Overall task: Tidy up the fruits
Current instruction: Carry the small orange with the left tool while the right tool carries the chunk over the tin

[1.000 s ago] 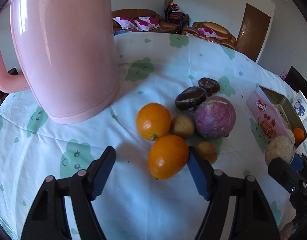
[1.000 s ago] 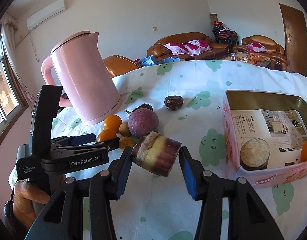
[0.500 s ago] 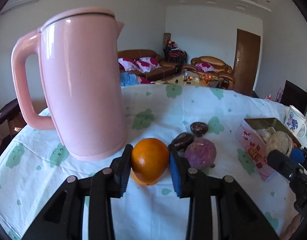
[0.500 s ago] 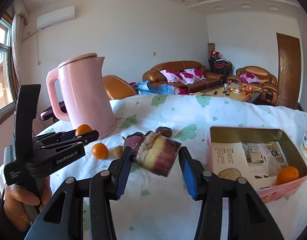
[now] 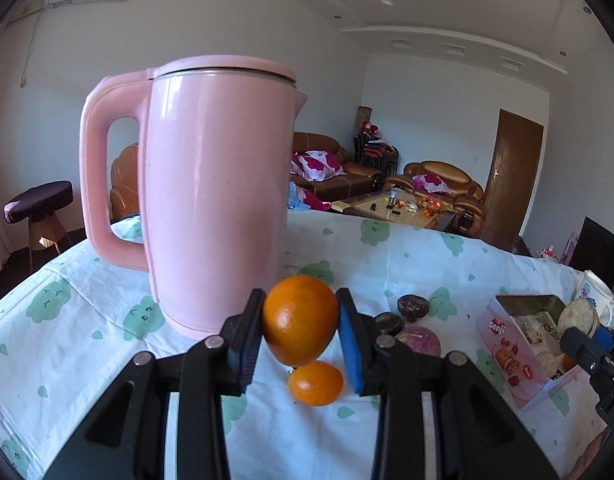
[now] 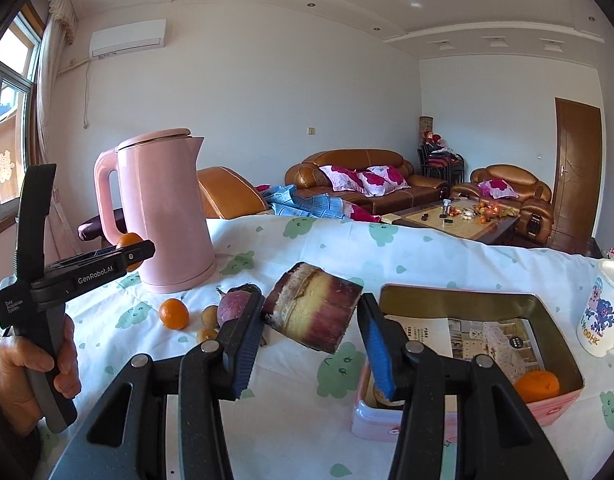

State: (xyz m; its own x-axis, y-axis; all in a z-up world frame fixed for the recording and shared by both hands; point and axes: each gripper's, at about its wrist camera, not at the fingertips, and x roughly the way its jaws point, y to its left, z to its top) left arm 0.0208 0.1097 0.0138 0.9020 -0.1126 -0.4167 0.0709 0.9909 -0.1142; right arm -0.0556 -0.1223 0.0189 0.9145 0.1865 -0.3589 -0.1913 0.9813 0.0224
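Step in hand, by judgement: carrying both held fruits to the tin (image 6: 463,295). Advise keeping grip pressure steady, lowering each piece inside the tin walls before releasing, and avoiding the kettle (image 5: 215,200) and mug (image 6: 603,312).

Left gripper (image 5: 300,332): fingers clenched on an orange (image 5: 299,318), held centred between the pads, clear above the counter (image 5: 407,256). A second orange (image 5: 315,383) lies on the counter directly below.

Right gripper (image 6: 312,334): fingers grasping a cane piece (image 6: 313,310) at their tips, raised, just left of the tin, which already holds an orange.

Home living room: sofas (image 6: 359,178), kettle (image 6: 163,216).
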